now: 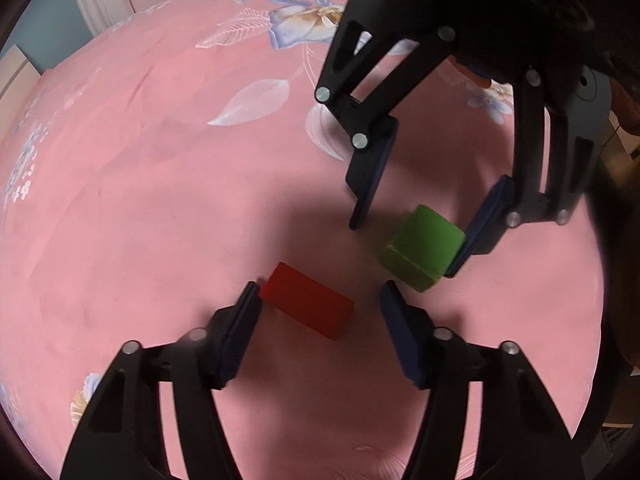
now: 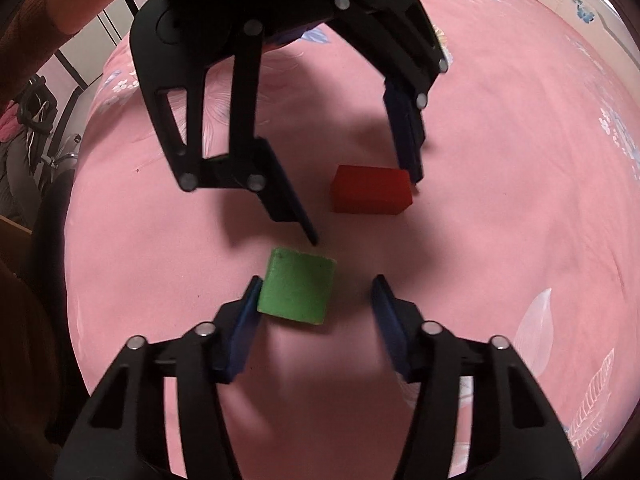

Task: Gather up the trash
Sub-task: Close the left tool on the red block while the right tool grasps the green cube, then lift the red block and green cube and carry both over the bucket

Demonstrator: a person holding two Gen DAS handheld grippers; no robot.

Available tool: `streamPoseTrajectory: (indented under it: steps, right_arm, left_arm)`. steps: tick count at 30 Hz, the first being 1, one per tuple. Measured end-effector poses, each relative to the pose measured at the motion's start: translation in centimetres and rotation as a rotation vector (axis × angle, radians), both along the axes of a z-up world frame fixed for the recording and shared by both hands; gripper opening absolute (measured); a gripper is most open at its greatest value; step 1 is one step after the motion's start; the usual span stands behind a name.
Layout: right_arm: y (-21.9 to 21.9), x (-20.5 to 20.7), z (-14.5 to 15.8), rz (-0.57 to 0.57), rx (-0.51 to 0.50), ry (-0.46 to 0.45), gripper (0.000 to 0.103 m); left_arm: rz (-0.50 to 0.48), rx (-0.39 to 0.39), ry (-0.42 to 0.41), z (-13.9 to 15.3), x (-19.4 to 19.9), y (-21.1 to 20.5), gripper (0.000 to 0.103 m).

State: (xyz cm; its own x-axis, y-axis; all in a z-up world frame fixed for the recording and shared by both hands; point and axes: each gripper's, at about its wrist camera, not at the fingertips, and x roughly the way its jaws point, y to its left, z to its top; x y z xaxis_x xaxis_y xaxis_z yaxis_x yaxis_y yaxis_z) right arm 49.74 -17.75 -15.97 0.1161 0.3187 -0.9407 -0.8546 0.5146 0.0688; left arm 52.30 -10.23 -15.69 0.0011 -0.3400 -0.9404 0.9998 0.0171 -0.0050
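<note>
My left gripper (image 1: 320,300) half-closed, one pad touching the red block (image 1: 308,300) at six o'clock; my right gripper (image 2: 316,300) likewise on the green block (image 2: 298,290) (neither clamped). One-sided contact could push either block askew.

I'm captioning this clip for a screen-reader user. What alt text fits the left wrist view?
The left gripper straddles a red block on a pink floral cloth, one pad touching the block's end, the other clear of it. Just beyond, the right gripper straddles a green block, one pad against its side.
</note>
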Motion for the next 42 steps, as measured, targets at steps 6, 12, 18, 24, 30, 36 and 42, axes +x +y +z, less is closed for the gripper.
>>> streamPoseTrajectory:
  steps: [6, 12, 18, 24, 30, 36, 42]
  right_arm:
    - [-0.1, -0.4, 0.0, 0.012, -0.004, 0.0, 0.04]
    - [-1.2, 0.0, 0.6, 0.015, -0.008, 0.004, 0.033]
    - [-0.9, -0.1, 0.7, 0.016, -0.013, 0.006, 0.031]
    - [-0.4, -1.0, 0.9, 0.014, -0.022, 0.006, 0.031]
    - [0.3, -1.1, 1.2, 0.021, -0.039, 0.015, 0.031]
    - [0.6, -1.4, 2.2, 0.027, -0.039, 0.014, 0.031]
    - [1.0, -2.3, 3.7, 0.035, -0.045, 0.005, 0.031]
  left_arm:
    - [0.002, 0.003, -0.009, 0.3, 0.0, 0.0, 0.053]
    - [0.004, 0.007, -0.013, 0.0, 0.5, -0.4, 0.046]
    - [0.011, 0.01, -0.007, 0.2, 0.2, -0.3, 0.045]
    - [0.017, 0.018, -0.009, 0.3, 0.2, -0.7, 0.045]
    - [0.02, 0.029, -0.013, 1.1, -1.0, 0.0, 0.045]
    - [0.015, 0.036, -0.021, 2.0, -3.4, 0.6, 0.045]
    - [0.015, 0.038, -0.027, 3.8, -6.8, 0.9, 0.045]
